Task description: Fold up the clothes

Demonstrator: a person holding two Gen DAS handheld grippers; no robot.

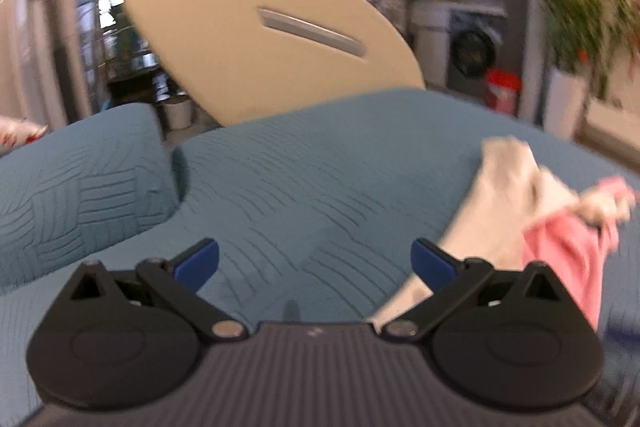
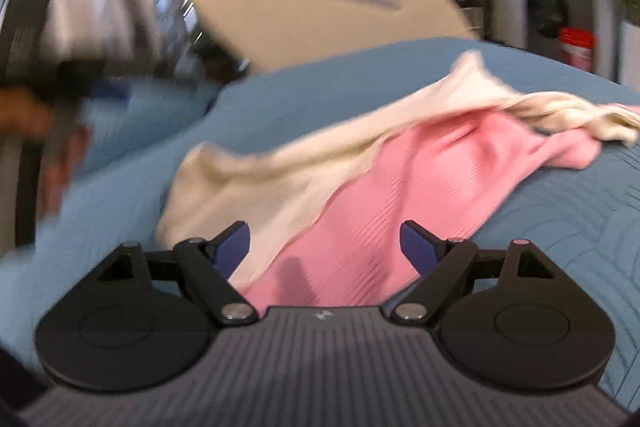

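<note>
A cream and pink knitted garment [image 2: 360, 171] lies crumpled on a teal quilted bedspread [image 2: 560, 227]. My right gripper [image 2: 326, 247] stands open just above its near pink edge, with the cloth showing between the blue fingers [image 2: 232, 247]. In the left wrist view the same garment [image 1: 532, 211] lies to the right. My left gripper [image 1: 316, 263] is open over bare bedspread [image 1: 300, 179], its right finger [image 1: 434, 263] close to the cream edge. Both views are blurred by motion.
A teal pillow [image 1: 76, 183] lies at the left. A beige oval headboard [image 1: 256, 19] stands behind the bed. A washing machine [image 1: 474, 47], a red bin [image 1: 502, 87] and a plant [image 1: 592, 11] are at the back right. A hand with a dark blurred object [image 2: 44, 99] shows at the left.
</note>
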